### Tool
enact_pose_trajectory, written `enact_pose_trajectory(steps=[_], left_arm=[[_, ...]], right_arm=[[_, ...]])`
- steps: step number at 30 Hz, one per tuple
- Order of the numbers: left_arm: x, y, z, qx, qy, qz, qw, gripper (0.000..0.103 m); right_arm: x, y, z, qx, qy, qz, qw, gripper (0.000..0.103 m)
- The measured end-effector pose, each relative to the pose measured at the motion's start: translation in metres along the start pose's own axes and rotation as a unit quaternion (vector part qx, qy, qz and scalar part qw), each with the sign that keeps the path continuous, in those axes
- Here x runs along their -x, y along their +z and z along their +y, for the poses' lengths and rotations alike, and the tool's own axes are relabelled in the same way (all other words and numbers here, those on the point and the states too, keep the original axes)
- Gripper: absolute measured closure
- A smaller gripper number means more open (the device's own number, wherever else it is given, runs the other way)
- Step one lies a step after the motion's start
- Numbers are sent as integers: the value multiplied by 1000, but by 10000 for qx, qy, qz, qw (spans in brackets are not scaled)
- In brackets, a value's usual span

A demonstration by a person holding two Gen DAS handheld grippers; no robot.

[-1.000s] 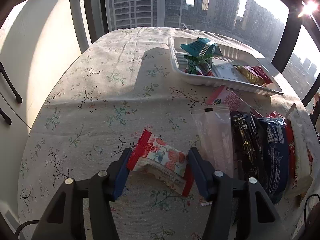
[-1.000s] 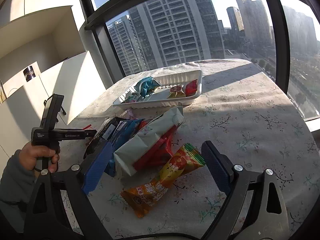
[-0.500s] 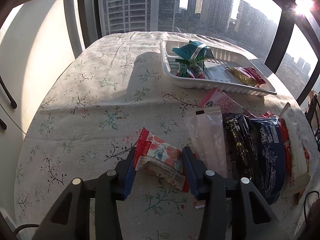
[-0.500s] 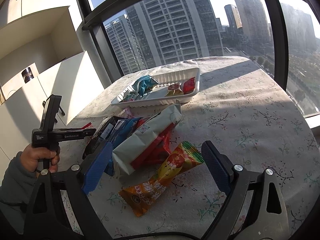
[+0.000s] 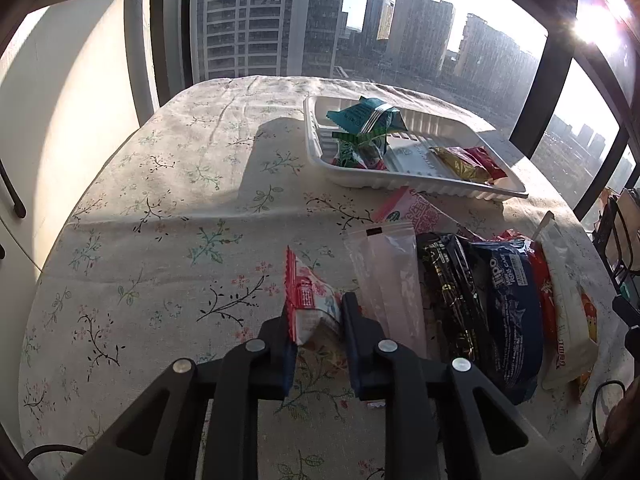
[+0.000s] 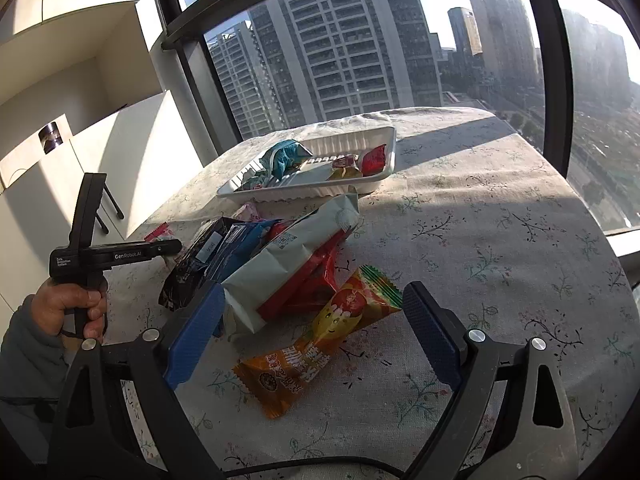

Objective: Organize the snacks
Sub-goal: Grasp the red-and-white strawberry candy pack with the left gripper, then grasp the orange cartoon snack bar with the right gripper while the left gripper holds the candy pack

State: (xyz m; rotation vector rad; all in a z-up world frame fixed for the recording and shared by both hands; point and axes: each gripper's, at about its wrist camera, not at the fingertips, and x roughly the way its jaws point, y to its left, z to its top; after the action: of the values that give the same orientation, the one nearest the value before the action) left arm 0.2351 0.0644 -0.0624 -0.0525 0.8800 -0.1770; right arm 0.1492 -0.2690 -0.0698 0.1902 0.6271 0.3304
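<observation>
On a round table draped in a cream floral tablecloth [image 5: 168,200], the left gripper [image 5: 314,312] has just closed its blue-padded jaws on a small red-and-white printed snack packet [image 5: 308,300], which stands pinched on edge between the pads, its crimped red end pointing up and away from the camera. Just to the right of it lies a clear, pale pink plastic sachet [image 5: 386,276], then a heap of larger packs: a black foil bag [image 5: 448,288], a dark blue "Tipo" biscuit bag [image 5: 510,304] and a long white wrapper [image 5: 566,312] over a red pack.

Farther back, near the window, a white ribbed plastic tray [image 5: 404,182] already holds several snacks, among them a teal foil pouch [image 5: 366,116] and a red-and-gold packet [image 5: 466,160].

Seen from the right wrist camera, the right gripper [image 6: 312,312] hovers with its jaws spread wide and nothing clamped between them; an orange-and-yellow snack bag with a green crimped end [image 6: 328,332] lies flat on the cloth between the fingers, touched by neither pad. At left in that view, a person's hand [image 6: 70,308] in a grey sleeve grips the handle of the other black gripper tool.
</observation>
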Motion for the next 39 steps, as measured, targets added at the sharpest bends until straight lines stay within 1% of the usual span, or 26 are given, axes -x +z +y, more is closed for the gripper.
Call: enact_pose_trajectory(steps=[6,10,15,16,18,20,21,23,24,26,28,31,36,39], left_arm=[[7,-5,9,143,-47,-64,9999,84],[12,-8,14,203,-138,-134,9996,85],[16,-11,15,235,-235,-188,9993,86],[17,-12,15,241,-254,-190,9992,86],[18,-13,15,245,-282,-197,9991,86],[19,-14,15,241,-301,-194,9991,86],[19,-14,15,247,-305,-193,9990,86],[20,-15,16,268,-313,-194,9990,86],[20,-16,17,274,-318,-195,9989,86],[20,-16,17,277,-337,-203,9988,86],[22,-16,17,272,-360,-215,9988,86],[23,-17,18,276,-377,-223,9987,86],[27,-19,19,302,-419,-239,9984,86],[31,-18,20,304,-453,-271,9981,86]], right_arm=[[-7,-5,-2,-177,-223,380,9989,12],[-20,-11,-5,-398,-350,778,9956,13],[-43,-13,-2,-335,-563,1253,9900,15],[-46,-13,1,-229,-645,1260,9897,17],[-52,-12,6,-83,-758,1303,9885,27],[-56,-10,11,44,-849,1330,9875,43],[-57,-10,12,112,-898,1324,9871,47],[-57,-10,13,189,-916,1342,9865,58],[-57,-10,13,203,-918,1348,9864,62],[-55,-10,13,228,-923,1357,9862,75],[-51,-12,12,236,-912,1346,9864,81],[-48,-14,9,203,-881,1322,9871,86],[-40,-16,6,128,-816,1219,9891,87],[-29,-12,0,29,-772,1055,9914,87]])
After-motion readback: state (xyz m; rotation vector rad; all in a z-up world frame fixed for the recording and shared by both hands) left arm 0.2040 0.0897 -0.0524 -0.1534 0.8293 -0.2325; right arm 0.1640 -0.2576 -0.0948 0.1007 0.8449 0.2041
